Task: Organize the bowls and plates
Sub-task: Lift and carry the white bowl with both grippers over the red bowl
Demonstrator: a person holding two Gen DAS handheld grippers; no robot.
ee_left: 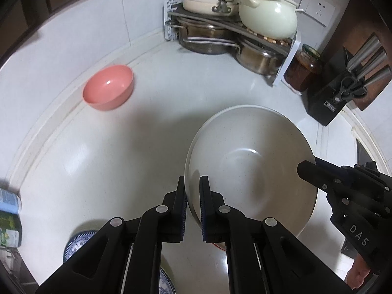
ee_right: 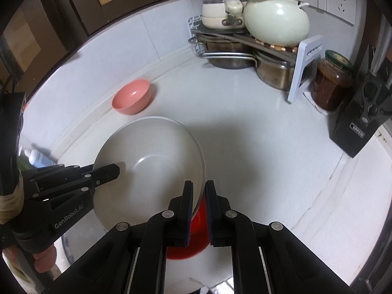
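Note:
A large speckled white bowl (ee_left: 250, 161) (ee_right: 149, 161) is held by its rim from two sides. My left gripper (ee_left: 192, 183) is shut on its left rim, and shows in the right wrist view as a black tool (ee_right: 111, 171). My right gripper (ee_right: 199, 186) is shut on the opposite rim and enters the left wrist view from the right (ee_left: 306, 170). A red bowl (ee_right: 196, 240) sits on the counter under the white bowl's right edge. A pink bowl (ee_left: 109, 87) (ee_right: 132, 96) stands empty near the back wall. A blue-patterned plate (ee_left: 76, 245) lies partly hidden under my left gripper.
A corner rack (ee_left: 289, 58) (ee_right: 303, 66) holds steel pots, with a cream ceramic pot (ee_left: 268, 16) (ee_right: 276, 22) on top. A jar with a dark lid (ee_left: 305, 69) (ee_right: 334, 83) and a black knife block (ee_left: 343, 93) (ee_right: 360, 125) stand on the right. Bottles (ee_left: 8, 218) stand at the left edge.

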